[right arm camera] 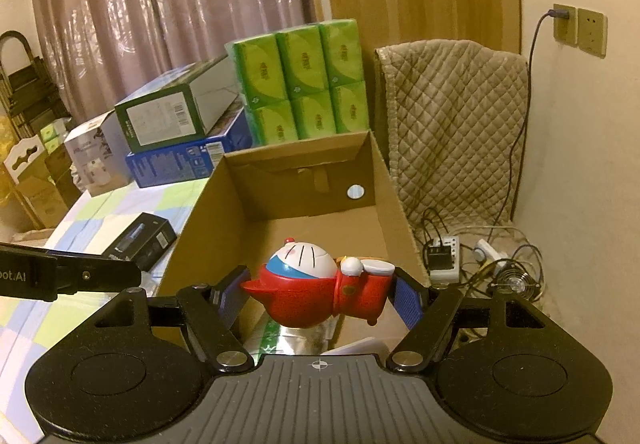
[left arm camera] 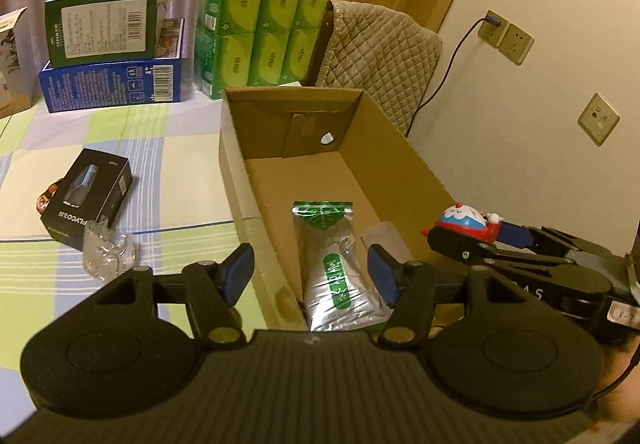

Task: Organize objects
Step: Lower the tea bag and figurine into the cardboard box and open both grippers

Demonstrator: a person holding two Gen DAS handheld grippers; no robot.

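Note:
An open cardboard box (left arm camera: 404,163) (right arm camera: 394,187) stands on the table. A silver and green foil packet (left arm camera: 336,268) (right arm camera: 296,338) lies on its floor beside a pale translucent item (left arm camera: 386,240). My right gripper (right arm camera: 318,292) is shut on a red, white and blue cartoon figurine (right arm camera: 316,284) (left arm camera: 466,222), held over the box's near end. My left gripper (left arm camera: 310,270) hangs open over the box's near left wall, with nothing between its fingers. A black product box (left arm camera: 88,195) (right arm camera: 140,240) and crumpled clear plastic (left arm camera: 106,254) lie on the checked tablecloth to the left.
Stacked green tissue packs (left arm camera: 264,27) (right arm camera: 304,83) and a green carton on a blue carton (left arm camera: 112,59) (right arm camera: 176,135) stand behind the box. A quilted cover (right arm camera: 452,123) drapes a chair at right. Cables, a power strip and a small fan (right arm camera: 516,282) lie on the floor by the wall.

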